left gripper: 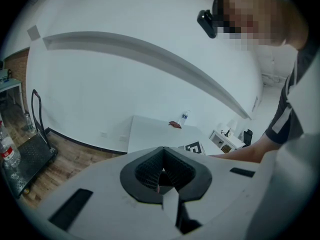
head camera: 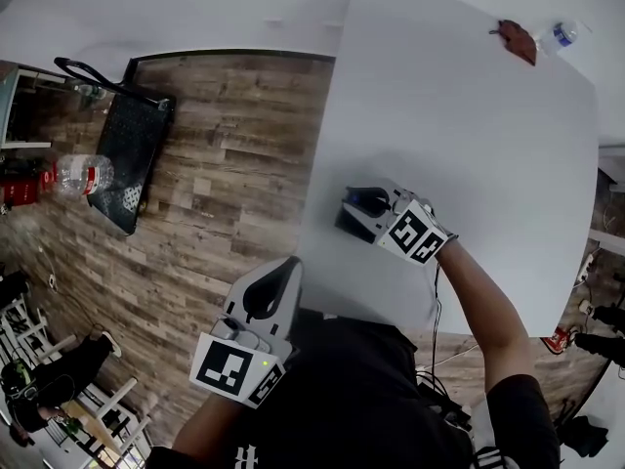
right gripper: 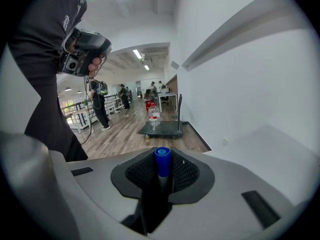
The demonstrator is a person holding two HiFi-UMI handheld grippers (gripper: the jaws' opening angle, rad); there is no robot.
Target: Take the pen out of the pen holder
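My right gripper (head camera: 371, 203) is over the near left part of the white table (head camera: 469, 115), and a dark pen holder (head camera: 348, 223) stands right under its jaws. In the right gripper view the jaws (right gripper: 162, 173) are shut on a pen (right gripper: 162, 160) with a blue cap. The pen stands upright between the pads, and the holder is hidden below them. My left gripper (head camera: 283, 277) hangs off the table's near edge, above the wooden floor. Its jaws (left gripper: 162, 176) are shut and hold nothing.
A reddish-brown object (head camera: 516, 39) and a water bottle (head camera: 562, 35) lie at the table's far corner. A black flat cart (head camera: 132, 154) and a bottle (head camera: 83, 174) stand on the wood floor to the left. People stand far back in the right gripper view.
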